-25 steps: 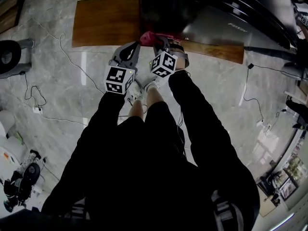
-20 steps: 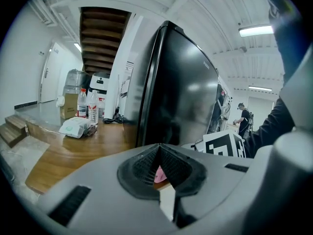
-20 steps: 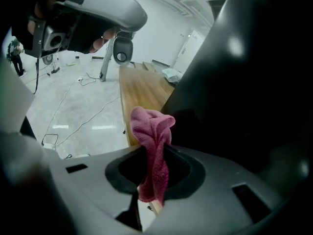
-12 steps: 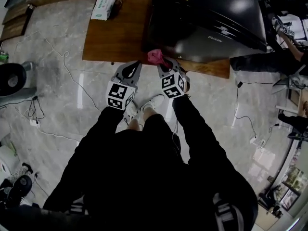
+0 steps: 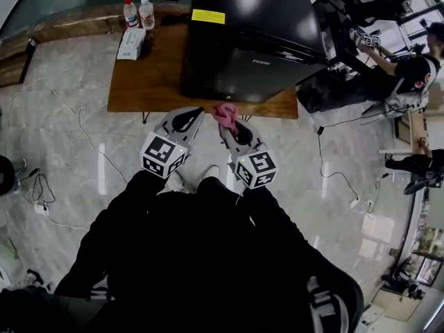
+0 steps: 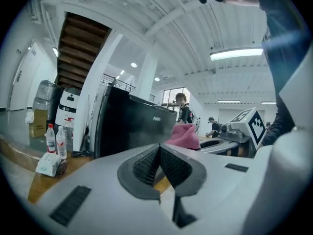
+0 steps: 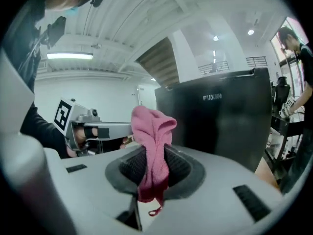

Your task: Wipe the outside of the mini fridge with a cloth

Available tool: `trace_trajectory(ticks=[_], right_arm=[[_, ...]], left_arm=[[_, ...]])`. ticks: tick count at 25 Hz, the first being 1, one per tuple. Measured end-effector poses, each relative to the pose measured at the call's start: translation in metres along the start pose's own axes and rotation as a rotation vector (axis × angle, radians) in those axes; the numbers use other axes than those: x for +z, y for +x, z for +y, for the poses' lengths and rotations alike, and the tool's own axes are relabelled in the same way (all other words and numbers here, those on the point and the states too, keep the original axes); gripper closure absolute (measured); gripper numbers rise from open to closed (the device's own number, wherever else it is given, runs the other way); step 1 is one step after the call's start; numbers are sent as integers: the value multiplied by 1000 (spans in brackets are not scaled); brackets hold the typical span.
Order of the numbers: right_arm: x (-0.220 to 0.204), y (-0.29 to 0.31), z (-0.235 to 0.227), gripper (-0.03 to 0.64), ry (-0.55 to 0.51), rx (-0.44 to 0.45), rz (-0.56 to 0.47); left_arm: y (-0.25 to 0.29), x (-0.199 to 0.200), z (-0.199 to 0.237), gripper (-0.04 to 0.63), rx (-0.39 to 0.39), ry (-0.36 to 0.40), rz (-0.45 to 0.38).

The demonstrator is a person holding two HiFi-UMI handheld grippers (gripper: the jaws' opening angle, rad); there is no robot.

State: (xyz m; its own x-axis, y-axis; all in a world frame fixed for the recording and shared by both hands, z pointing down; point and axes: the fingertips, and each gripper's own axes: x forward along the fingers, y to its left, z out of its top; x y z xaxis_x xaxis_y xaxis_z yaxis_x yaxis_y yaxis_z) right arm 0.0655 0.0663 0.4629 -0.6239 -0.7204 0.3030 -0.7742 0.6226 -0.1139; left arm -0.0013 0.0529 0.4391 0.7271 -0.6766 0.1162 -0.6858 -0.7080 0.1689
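The black mini fridge (image 5: 253, 37) stands on a low wooden table (image 5: 149, 82); it also fills the middle of the left gripper view (image 6: 132, 126) and the right gripper view (image 7: 220, 121). My right gripper (image 5: 227, 120) is shut on a pink cloth (image 5: 224, 113), which bunches up above the jaws in its own view (image 7: 152, 141). It hovers just short of the table's front edge, below the fridge front. My left gripper (image 5: 189, 115) hangs beside it on the left, shut with nothing between its jaws (image 6: 159, 155). The cloth (image 6: 185, 136) also shows from the left gripper.
Two water bottles (image 5: 137, 12) and a tissue pack (image 5: 130, 44) sit on the table's left part. Cables (image 5: 340, 175) trail over the marble floor. People (image 5: 409, 71) sit at desks to the right. My own legs and shoes fill the lower head view.
The view has pulled back and up, so the whole fridge and table show. Both grippers now sit just short of the table's front edge, the right one still holding the cloth.
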Motion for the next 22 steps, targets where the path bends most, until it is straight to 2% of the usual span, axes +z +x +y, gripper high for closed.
trace_trajectory(ticks=[6, 11, 22], right_arm=[[26, -53, -17, 537, -6, -17, -81], [26, -102, -55, 537, 3, -30, -121], [35, -237, -173, 537, -18, -23, -215]], left_arm=[[20, 24, -48, 589, -66, 8, -14], [67, 31, -93, 589, -96, 41, -13], [165, 47, -225, 589, -62, 35, -54]])
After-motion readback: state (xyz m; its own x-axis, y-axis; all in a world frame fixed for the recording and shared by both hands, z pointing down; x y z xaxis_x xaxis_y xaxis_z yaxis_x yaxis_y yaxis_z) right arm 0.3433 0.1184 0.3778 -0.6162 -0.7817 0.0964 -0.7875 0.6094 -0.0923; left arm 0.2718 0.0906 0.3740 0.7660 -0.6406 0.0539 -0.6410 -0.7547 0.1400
